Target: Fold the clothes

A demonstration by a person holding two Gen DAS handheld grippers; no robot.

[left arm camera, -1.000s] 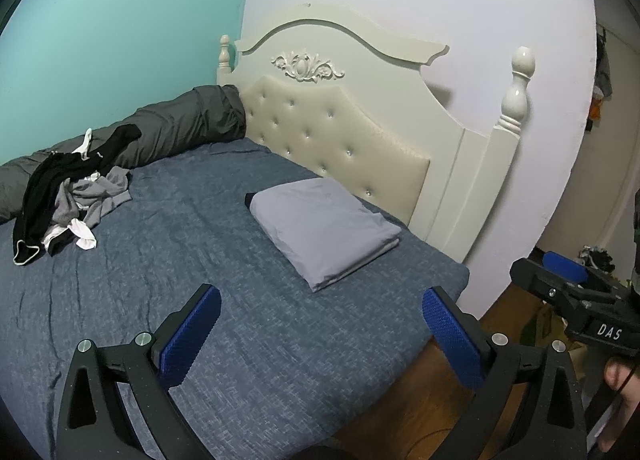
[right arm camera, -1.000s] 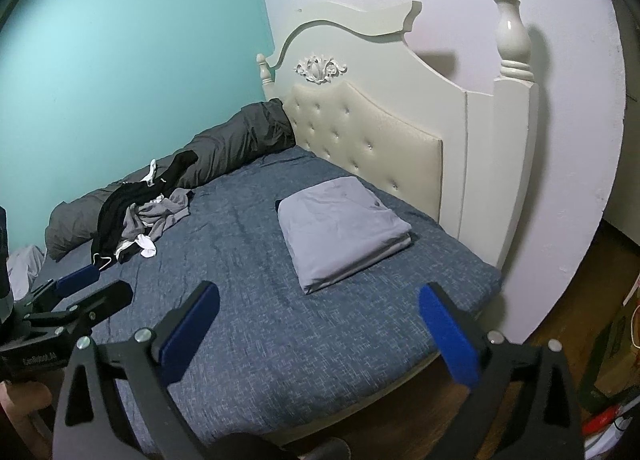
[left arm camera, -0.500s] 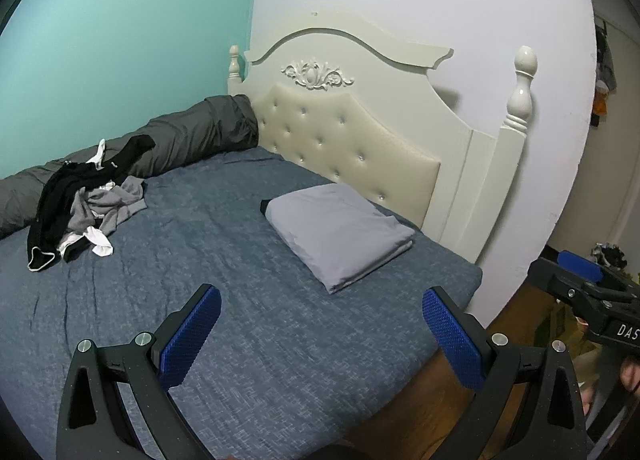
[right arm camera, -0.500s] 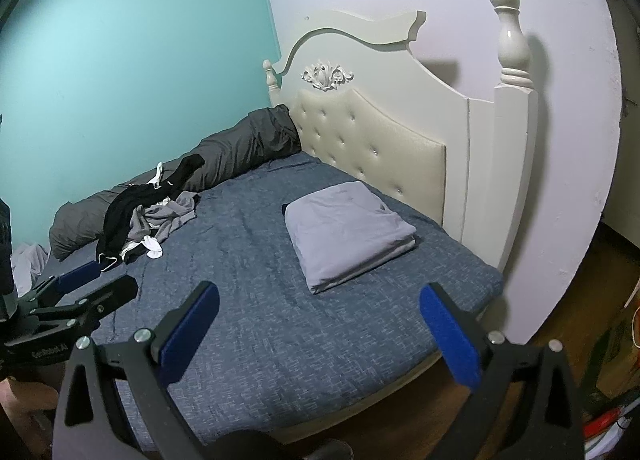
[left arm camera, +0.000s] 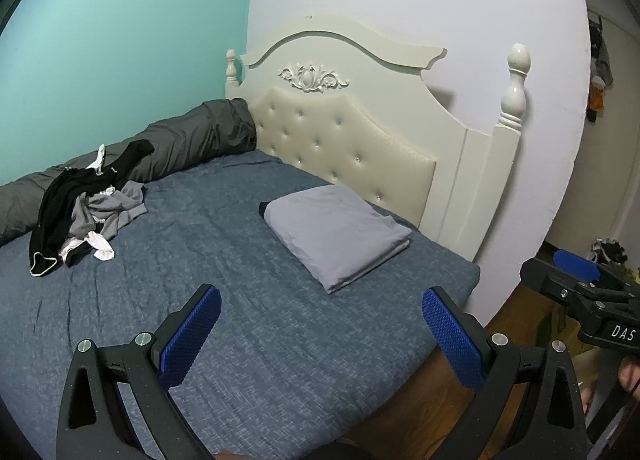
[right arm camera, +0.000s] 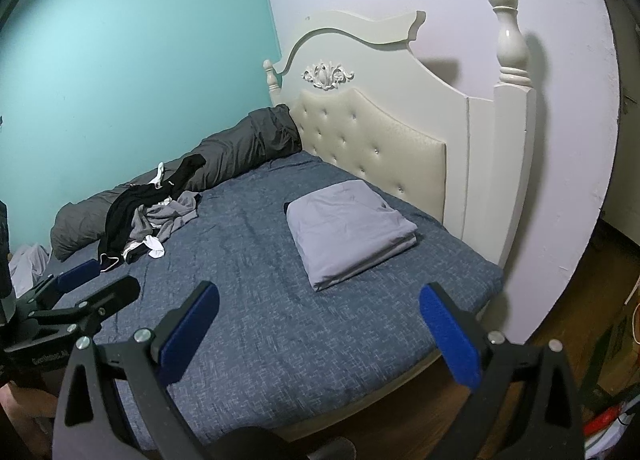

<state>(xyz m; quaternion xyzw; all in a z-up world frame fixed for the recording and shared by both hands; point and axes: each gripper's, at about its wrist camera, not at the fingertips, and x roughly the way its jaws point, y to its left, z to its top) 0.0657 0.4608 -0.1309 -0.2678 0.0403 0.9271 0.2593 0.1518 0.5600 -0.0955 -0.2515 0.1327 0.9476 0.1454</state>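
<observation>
Holding both tools above the near side of the bed (left arm camera: 280, 360), you have nothing in either one. Your left gripper (left arm camera: 320, 336) has its blue-padded fingers (left arm camera: 192, 336) spread wide, with only the blue-grey bedspread showing between them. Your right gripper (right arm camera: 318, 334) is spread just as wide and is likewise empty, its fingers (right arm camera: 450, 340) framing the bed's near edge and a strip of wooden floor (right arm camera: 580, 284).

In the left wrist view your right tool appears at the far right edge, off the side of the bed and over the floor. In the right wrist view your left tool shows at the lower left, over the bedspread.

The unfolded clothes (left arm camera: 80, 212) lie in a loose heap on the far left part of the bed: black, grey and white pieces tangled together, with one black piece draped up onto the dark grey rolled duvet (left arm camera: 188, 140) that runs along the teal wall. Both grippers are well apart from that heap.

A folded light grey garment (left arm camera: 336, 232) lies flat near the cream tufted headboard (left arm camera: 352, 148), apart from the heap, with a small dark edge peeking out at its far left corner. It sits beyond your fingertips in both views, untouched.
</observation>
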